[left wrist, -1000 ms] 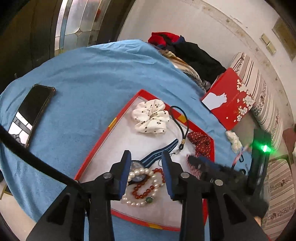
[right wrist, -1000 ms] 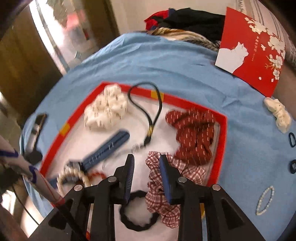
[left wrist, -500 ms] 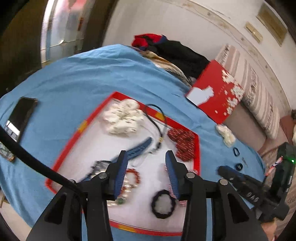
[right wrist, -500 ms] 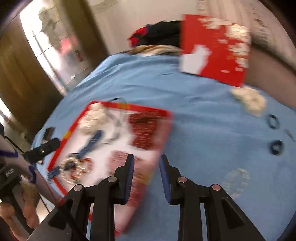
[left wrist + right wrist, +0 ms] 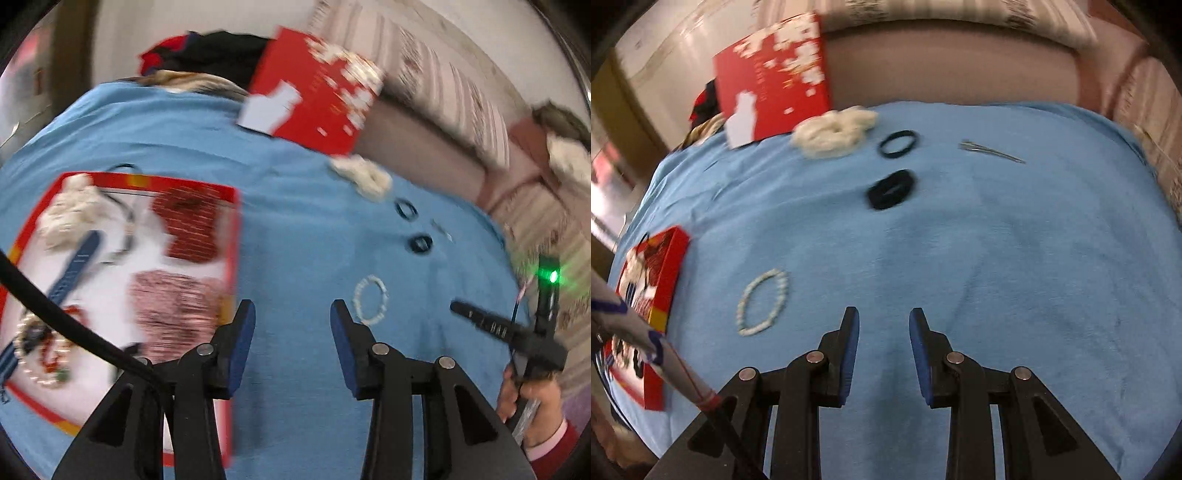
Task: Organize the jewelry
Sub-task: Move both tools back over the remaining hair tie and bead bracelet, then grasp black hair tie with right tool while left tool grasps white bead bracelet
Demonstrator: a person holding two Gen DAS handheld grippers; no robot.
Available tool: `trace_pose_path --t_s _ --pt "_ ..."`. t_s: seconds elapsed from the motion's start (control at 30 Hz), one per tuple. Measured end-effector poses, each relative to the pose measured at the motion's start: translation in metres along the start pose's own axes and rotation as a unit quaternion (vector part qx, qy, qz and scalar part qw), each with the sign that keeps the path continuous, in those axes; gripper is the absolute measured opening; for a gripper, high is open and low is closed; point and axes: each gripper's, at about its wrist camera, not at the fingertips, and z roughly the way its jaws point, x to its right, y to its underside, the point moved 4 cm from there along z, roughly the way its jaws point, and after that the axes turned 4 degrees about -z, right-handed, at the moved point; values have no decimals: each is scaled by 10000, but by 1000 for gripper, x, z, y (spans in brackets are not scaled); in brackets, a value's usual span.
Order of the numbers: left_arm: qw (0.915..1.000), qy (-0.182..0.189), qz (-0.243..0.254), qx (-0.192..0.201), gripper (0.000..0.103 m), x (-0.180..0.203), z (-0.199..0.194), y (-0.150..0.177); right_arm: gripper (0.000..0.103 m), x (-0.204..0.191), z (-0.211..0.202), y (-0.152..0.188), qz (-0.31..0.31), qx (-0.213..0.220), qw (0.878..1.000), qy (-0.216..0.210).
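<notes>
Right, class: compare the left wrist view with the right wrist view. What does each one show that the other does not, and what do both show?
Only the left wrist view shows the tray's contents clearly: the dark red scrunchie, the blue strap and the beaded bracelets. It also shows the right gripper from outside.

Only the right wrist view shows the metal hair clip clearly.

Both show the blue cloth, the red tray, the pearl bracelet, the white scrunchie, two black hair ties and the red box.

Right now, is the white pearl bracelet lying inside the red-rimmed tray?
No, the white pearl bracelet lies on the blue cloth, clearly apart from the red-rimmed tray.
</notes>
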Motion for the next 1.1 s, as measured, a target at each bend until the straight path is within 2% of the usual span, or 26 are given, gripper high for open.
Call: trace_pose_path --t_s 0.17,0.3,0.4,0.53,0.67,0.77,0.8,0.83,0.87,0.9,0.97,1.1 --pt "9989 194 94 -406 41 38 40 6 30 23 12 -20 213 89 9997 -39" --pt "9985 160 101 -509 41 57 67 0 30 32 29 -38 351 116 9992 -161" --pt "9981 102 156 -586 41 67 86 -4 36 34 43 -53 522 125 9979 -352" --pt "9971 -81 351 -671 40 70 113 -5 36 31 64 -71 533 102 9976 -424" --pt "9950 -247 507 -826 40 75 132 2 36 22 84 -85 190 38 9996 -227" --pt "9927 -452 839 -733 40 82 135 5 36 21 93 -87 58 -3 9999 -121" --pt "9918 -498 929 -720 40 85 135 6 30 21 93 -87 28 13 9999 -98" --pt "9912 -498 998 -715 39 87 135 8 15 20 94 -87 -37 31 10000 -59" --pt "9908 -448 1036 -742 18 88 135 9 10 20 94 -86 -69 32 10000 -64" --pt "9902 -387 1062 -821 5 90 136 11 8 21 92 -85 -71 36 9999 -92" --pt "9912 -138 949 -907 5 92 132 12 7 21 86 -83 -59 88 9999 -116" --pt "9941 149 795 -721 5 97 114 5 6 20 64 -75 -70 183 9996 -212"
